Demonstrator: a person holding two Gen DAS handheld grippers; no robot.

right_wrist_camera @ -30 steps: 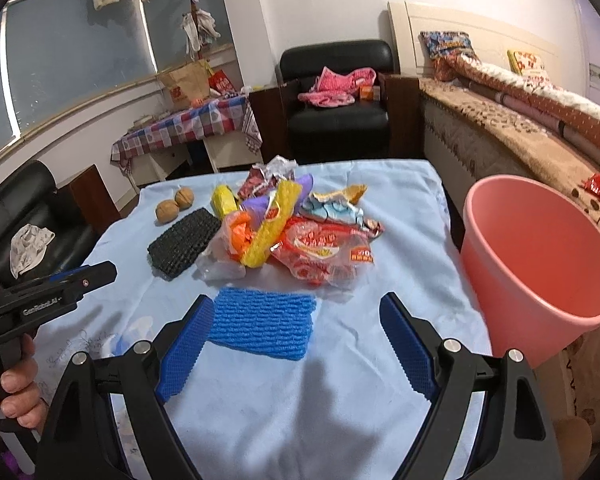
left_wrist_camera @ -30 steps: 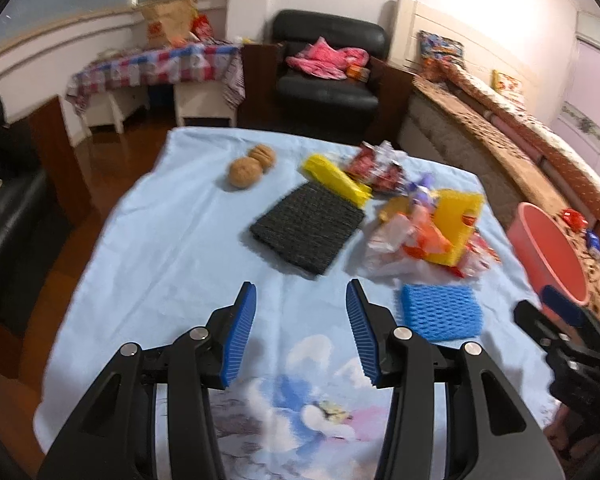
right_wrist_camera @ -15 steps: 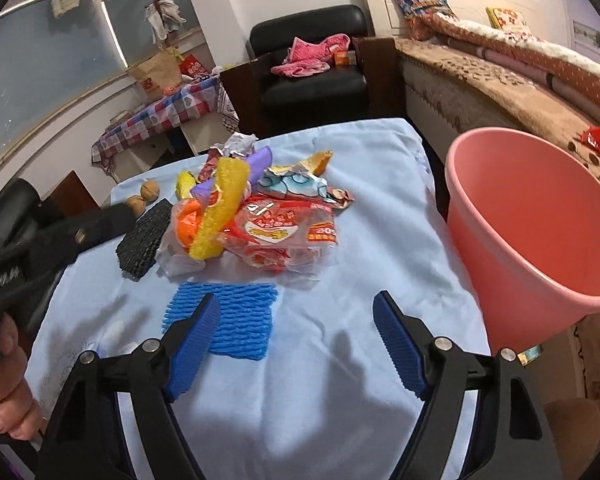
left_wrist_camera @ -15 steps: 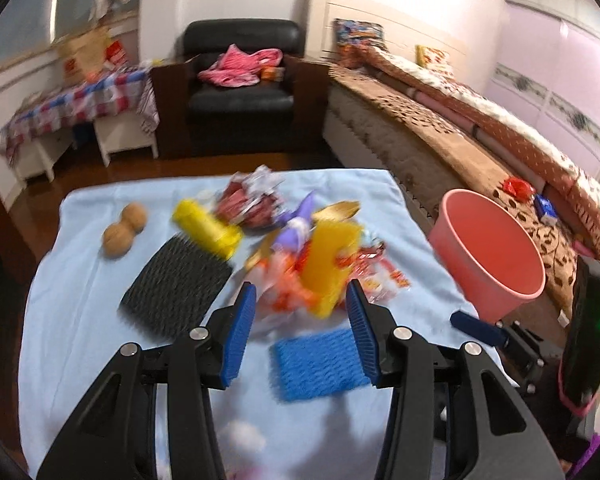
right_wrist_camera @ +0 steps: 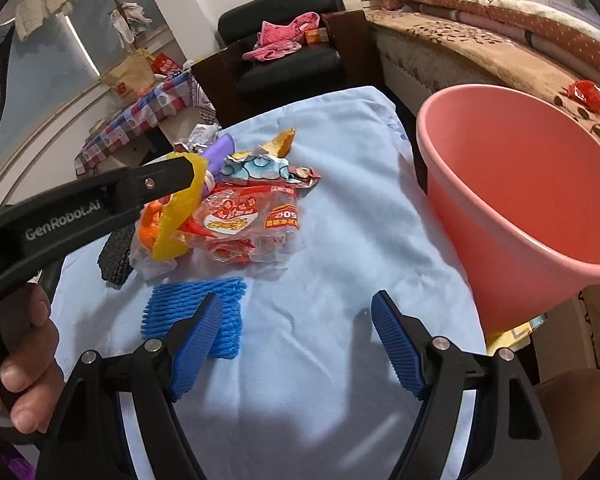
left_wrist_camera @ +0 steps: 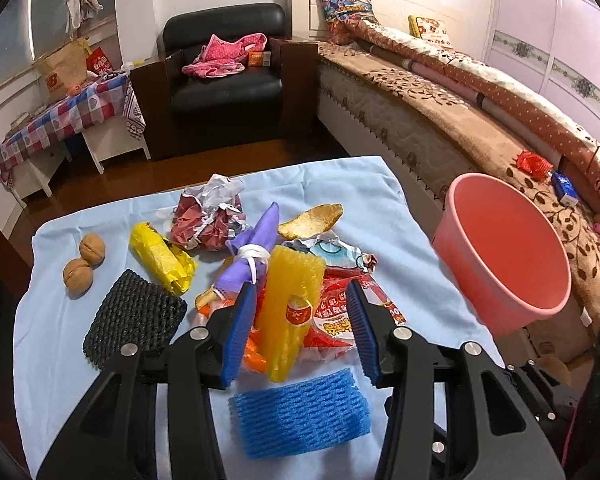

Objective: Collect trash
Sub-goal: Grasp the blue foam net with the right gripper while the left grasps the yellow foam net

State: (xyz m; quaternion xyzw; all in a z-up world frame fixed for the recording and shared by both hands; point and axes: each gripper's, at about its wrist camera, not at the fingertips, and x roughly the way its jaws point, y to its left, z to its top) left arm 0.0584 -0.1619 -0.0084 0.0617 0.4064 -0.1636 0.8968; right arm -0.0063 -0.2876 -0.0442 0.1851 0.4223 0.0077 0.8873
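Note:
A heap of trash lies on the blue cloth table (left_wrist_camera: 364,176): a yellow foam net (left_wrist_camera: 290,304), a red snack bag (left_wrist_camera: 336,312), a purple wrapper (left_wrist_camera: 252,248), crumpled red paper (left_wrist_camera: 208,216), a yellow bag (left_wrist_camera: 160,258). My left gripper (left_wrist_camera: 300,336) is open, its jaws either side of the yellow foam net (right_wrist_camera: 180,208). A blue foam net (left_wrist_camera: 300,416) lies just under it. My right gripper (right_wrist_camera: 296,352) is open and empty over bare cloth, beside the blue foam net (right_wrist_camera: 192,312). A pink bucket (right_wrist_camera: 512,204) stands at the table's right edge.
A black foam net (left_wrist_camera: 136,316) and two walnuts (left_wrist_camera: 84,264) lie at the table's left. A black armchair (left_wrist_camera: 224,80) stands behind the table, a long sofa (left_wrist_camera: 460,108) to the right, and a checked side table (left_wrist_camera: 56,120) at the far left.
My left gripper has swung right and forward from the bare near cloth to the trash heap, now straddling the yellow foam net. My right gripper has edged closer to the table and bucket.

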